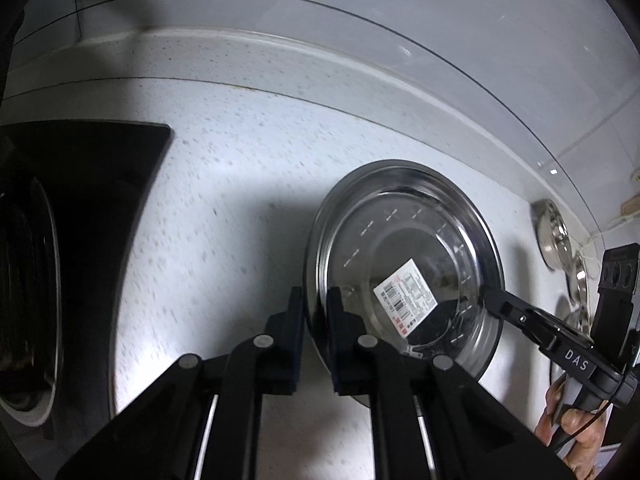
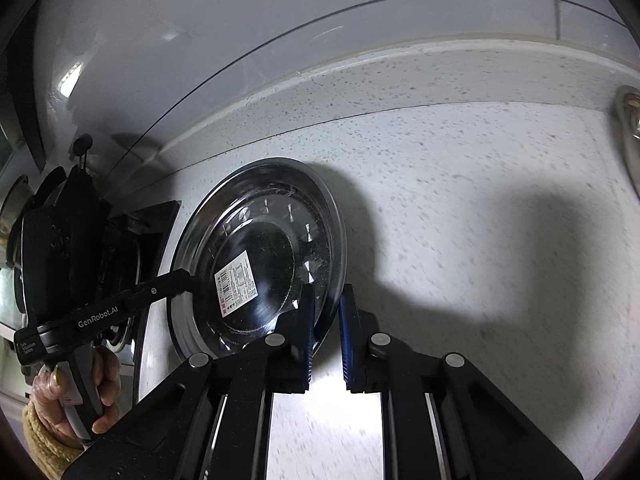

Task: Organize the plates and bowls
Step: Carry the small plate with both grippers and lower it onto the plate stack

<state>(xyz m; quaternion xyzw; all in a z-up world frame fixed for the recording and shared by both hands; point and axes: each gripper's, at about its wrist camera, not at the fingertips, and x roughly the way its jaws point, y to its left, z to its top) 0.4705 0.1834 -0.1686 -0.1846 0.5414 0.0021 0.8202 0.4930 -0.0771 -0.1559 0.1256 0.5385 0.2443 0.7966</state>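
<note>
A: What are we handling here?

B: A round, shiny stainless-steel plate [image 1: 404,264] with a wide flat rim and a white barcode sticker [image 1: 406,300] stuck in its shallow well. It sits over the white speckled countertop [image 1: 248,184], near the counter's back edge, between the black cooktop [image 1: 100,208] at one end and some other steel dishes [image 1: 554,234] toward the other end.

A: And the grippers?

B: Both are clamped on it. The left gripper [image 1: 316,312] has its jaws nearly together, pinching the rim on one side. The right gripper [image 2: 326,316] does the same on the opposite rim, with the thin edge caught between its blue pads [image 2: 347,332].

A: How will it behave?

B: I'd judge it light, stiff and not fragile, but polished steel is slick, and a thin rim gives the pads little to bite on. It may slip or pivot if one side leads.

A: So the rim is the right place?

B: I think so. The well is too smooth and wide to take, and two opposite holds should keep it level. Whether it is lifted clear of the counter I cannot tell.
</note>
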